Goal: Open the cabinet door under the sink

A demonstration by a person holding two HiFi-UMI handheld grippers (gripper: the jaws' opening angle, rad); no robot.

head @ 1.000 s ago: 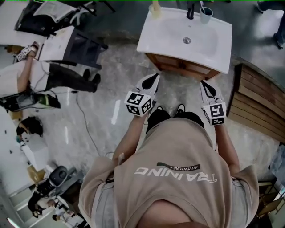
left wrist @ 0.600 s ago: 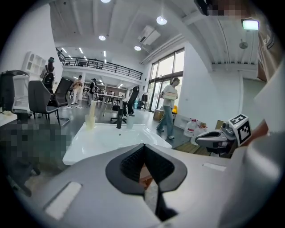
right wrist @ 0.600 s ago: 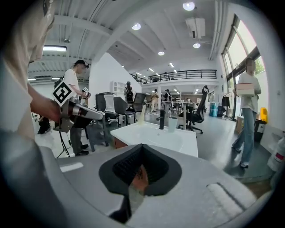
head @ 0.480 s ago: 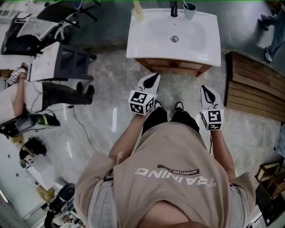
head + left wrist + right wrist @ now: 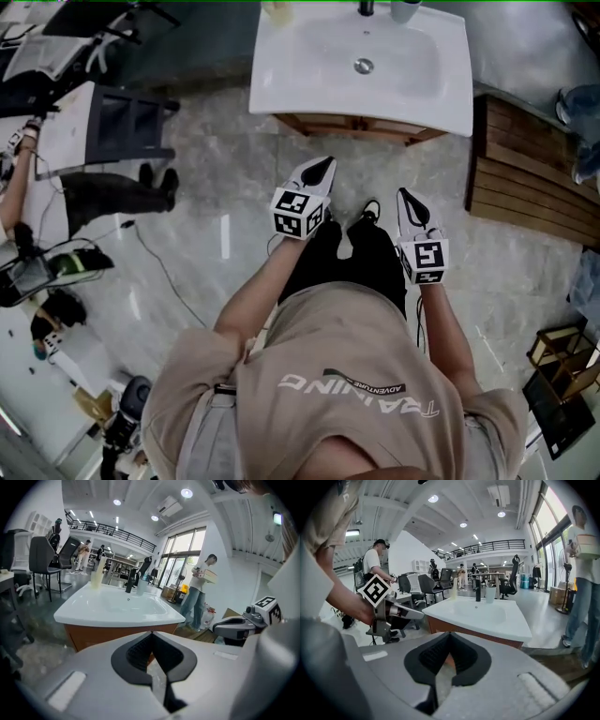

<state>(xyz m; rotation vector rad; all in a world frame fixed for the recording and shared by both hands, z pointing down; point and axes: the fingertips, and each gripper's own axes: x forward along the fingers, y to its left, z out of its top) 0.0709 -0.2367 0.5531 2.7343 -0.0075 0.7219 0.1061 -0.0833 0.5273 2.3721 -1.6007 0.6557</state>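
A: Which step are we on?
B: Approach, I'd say. The sink (image 5: pixel 361 66) is straight ahead and the cabinet (image 5: pixel 349 127) sits directly under it. From the head cam only a thin strip of its wood front shows below the basin.
A: And the door?
B: I take it to be the brown front under the rim, door (image 5: pixel 93 634). It looks closed. I can't make out a handle or a free edge in any view.
A: Tools?
B: Left tool (image 5: pixel 324 163) and right tool (image 5: pixel 405 193) are both held out in front of the body, pointed toward the cabinet. They're near it but not touching. The left is a bit closer.
A: Jaws?
B: Both sets are together, tips meeting, w/ nothing btwn them.
A: Next move?
B: Prob. one tool has to go lower, to door level. The handle or edge needs finding first. Then part the jaws to take the handle, or hook the closed tip behind the edge, and pull outward along the hinge swing. The main risk, imo, is slipping off a thin edge.
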